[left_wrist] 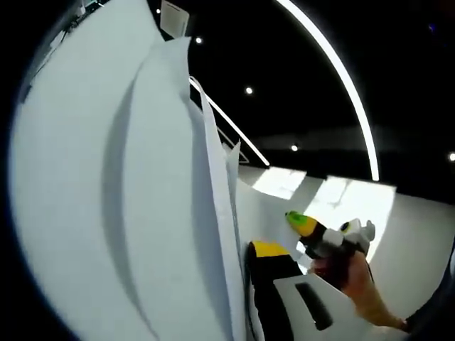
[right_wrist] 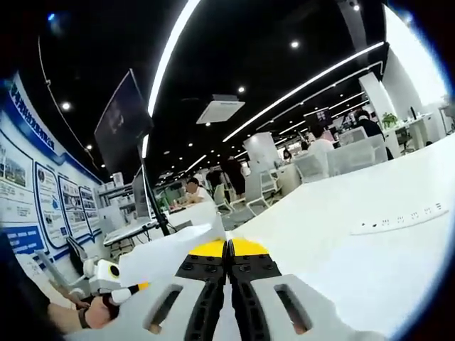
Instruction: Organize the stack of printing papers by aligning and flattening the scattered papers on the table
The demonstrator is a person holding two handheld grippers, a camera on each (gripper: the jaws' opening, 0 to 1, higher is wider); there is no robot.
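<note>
while the sheets (left_wrist: 142,199) stood upright on edge, clamped between both grippers, the step seemed best done by tapping their lower edges on the table (right_wrist: 370,263) and keeping the pinch light so the leaves could slip level. the left gripper (left_wrist: 245,284) was pressed against the paper, with one yellow-tipped jaw showing; i could not tell its gap. the right gripper (right_wrist: 227,250) was closed, tips together on a white sheet's edge. the paper was plain white, bowed, its edges fanned and uneven.
</note>
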